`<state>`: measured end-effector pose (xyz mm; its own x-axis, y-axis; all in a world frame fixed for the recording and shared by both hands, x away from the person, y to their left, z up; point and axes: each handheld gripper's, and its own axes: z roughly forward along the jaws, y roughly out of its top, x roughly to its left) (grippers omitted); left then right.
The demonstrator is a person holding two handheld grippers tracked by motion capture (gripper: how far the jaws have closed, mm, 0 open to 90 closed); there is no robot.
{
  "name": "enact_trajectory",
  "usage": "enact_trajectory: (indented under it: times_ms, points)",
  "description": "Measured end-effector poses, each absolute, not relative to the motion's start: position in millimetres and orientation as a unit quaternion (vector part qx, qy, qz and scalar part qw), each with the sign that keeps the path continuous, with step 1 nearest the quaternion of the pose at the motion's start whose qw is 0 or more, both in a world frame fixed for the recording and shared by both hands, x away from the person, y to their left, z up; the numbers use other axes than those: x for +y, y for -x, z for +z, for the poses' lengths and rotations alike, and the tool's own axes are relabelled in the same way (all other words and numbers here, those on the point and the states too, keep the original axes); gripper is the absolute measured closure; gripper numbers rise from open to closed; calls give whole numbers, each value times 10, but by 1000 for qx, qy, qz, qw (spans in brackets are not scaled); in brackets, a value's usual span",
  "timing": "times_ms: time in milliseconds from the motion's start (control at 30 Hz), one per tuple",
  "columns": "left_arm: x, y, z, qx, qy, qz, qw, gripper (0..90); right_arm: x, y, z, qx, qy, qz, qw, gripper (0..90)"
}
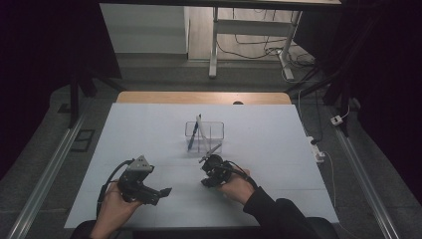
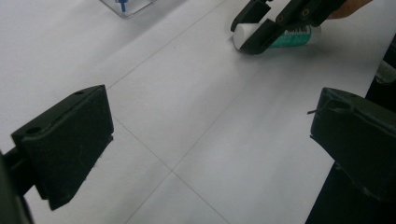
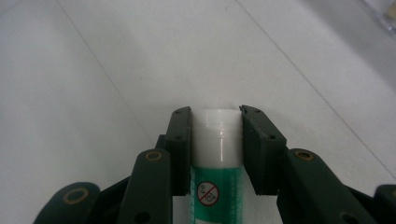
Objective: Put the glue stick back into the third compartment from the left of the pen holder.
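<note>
- Lying flat on the white table (image 1: 278, 149), the glue stick (image 3: 217, 158) has its white cap end pointing away from the person's right hand (image 1: 238, 188).
- Its long side runs the same way as the right gripper (image 3: 216, 116), straight out between the two black jaws.
- The jaws squeeze the glue stick from both sides, just behind the cap.
- In the left gripper view, the glue stick (image 2: 280, 36) lies flat with its cap to the left.
- The left gripper (image 2: 210, 135) stands wide open, with nothing between its jaws.
- A clear box (image 1: 216, 130) with a blue pen (image 1: 193, 135) stands farther back on the table.
</note>
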<state>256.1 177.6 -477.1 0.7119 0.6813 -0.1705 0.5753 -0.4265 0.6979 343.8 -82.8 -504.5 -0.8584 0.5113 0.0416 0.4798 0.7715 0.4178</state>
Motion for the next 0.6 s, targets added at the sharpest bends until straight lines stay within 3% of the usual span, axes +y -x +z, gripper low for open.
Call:
enact_trajectory:
  times_ms: [600]
  points:
    - [1862,-2496,-4773,381,-829,58,405,0,-1030,-3494,-4683,904,-260,333,63,658]
